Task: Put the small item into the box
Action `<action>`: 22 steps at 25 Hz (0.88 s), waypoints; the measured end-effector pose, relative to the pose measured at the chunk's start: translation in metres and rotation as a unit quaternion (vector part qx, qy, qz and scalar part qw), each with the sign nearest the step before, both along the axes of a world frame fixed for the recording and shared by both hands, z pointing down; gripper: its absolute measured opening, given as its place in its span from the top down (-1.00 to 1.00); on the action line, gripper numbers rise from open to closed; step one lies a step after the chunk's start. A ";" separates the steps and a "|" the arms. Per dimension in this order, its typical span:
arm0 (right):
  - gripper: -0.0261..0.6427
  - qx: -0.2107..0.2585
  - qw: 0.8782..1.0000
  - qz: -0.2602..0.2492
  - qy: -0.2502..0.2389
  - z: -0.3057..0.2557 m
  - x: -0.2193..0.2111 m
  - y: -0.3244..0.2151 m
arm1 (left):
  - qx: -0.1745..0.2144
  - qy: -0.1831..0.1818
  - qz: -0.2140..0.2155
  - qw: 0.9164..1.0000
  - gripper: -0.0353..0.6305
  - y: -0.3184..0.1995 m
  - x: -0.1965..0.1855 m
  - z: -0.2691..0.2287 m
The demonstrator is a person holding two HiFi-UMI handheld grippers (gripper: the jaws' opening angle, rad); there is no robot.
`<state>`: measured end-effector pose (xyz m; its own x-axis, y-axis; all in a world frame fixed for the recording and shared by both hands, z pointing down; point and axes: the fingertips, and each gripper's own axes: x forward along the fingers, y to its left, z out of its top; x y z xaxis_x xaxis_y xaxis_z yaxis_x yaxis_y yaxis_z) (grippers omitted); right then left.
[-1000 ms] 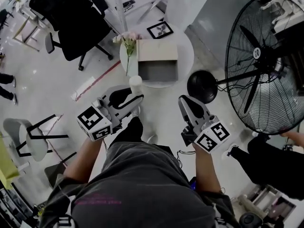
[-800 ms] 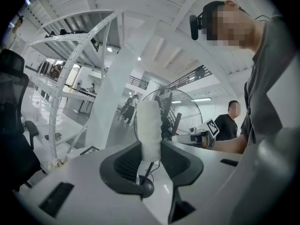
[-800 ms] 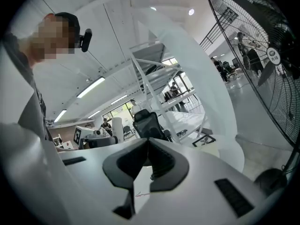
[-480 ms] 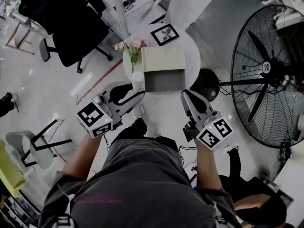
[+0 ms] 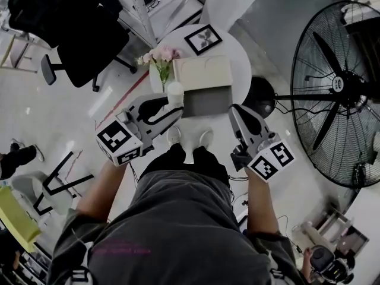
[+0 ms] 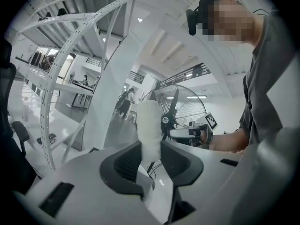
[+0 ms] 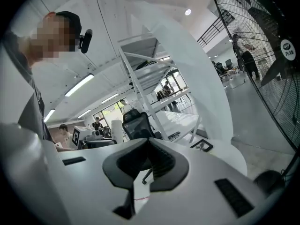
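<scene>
**Head view.** Your left gripper (image 5: 171, 107), a white moulded shell with a black-and-white marker cube at its rear, holds the small item (image 5: 175, 92). The item is a pale, upright cylinder that appears just beside the near left corner of the box (image 5: 205, 100). The box is rectangular, with a cream panel above a grey hollow, and it stands on a round white table (image 5: 238, 58). Also on the table are a black-edged picture frame (image 5: 203, 39) and a spray of pink flowers (image 5: 160, 55). Your right gripper (image 5: 237, 113) points toward the table's near right edge, apart from the box. A black wire-caged fan (image 5: 338, 88) stands to the right, and a black office chair (image 5: 71, 22) is at upper left.

**Left gripper view.** The jaws are closed on the small item, and the dark ribbed pads press its lower part from both sides. The item stands upright and rises well above the pads. Its white surface looks rough and fibrous. The fan and your right gripper show behind it, and a curved white perforated metal frame rises at the left.

**Right gripper view.** The jaws are closed, with the dark ribbed pads meeting along the centre line and nothing between them. Beyond them lie the smooth white table edge, the picture frame and the office chair.
</scene>
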<state>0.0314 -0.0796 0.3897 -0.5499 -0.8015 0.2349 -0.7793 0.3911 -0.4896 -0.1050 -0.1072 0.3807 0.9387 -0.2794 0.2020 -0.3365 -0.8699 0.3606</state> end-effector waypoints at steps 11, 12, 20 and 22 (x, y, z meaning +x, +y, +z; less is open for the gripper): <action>0.86 -0.018 1.000 -0.006 -0.021 0.034 0.050 -0.030 | -0.022 -0.042 -0.005 0.999 0.49 -0.023 0.051 0.050; 0.86 -0.022 0.999 -0.009 -0.024 0.040 0.055 -0.032 | -0.024 -0.048 -0.006 0.999 0.49 -0.024 0.058 0.058; 0.86 -0.050 0.997 -0.032 -0.041 0.080 0.093 -0.048 | -0.047 -0.118 0.007 0.992 0.49 -0.021 0.111 0.122; 0.86 -0.054 0.997 -0.033 -0.046 0.089 0.105 -0.050 | -0.057 -0.132 0.015 0.990 0.49 -0.017 0.126 0.138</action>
<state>0.1362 -0.1294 0.4784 -0.6236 -0.7356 0.2645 -0.7038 0.3811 -0.5996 0.0205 -0.1245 0.5191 0.8566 -0.2145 0.4693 -0.4073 -0.8395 0.3598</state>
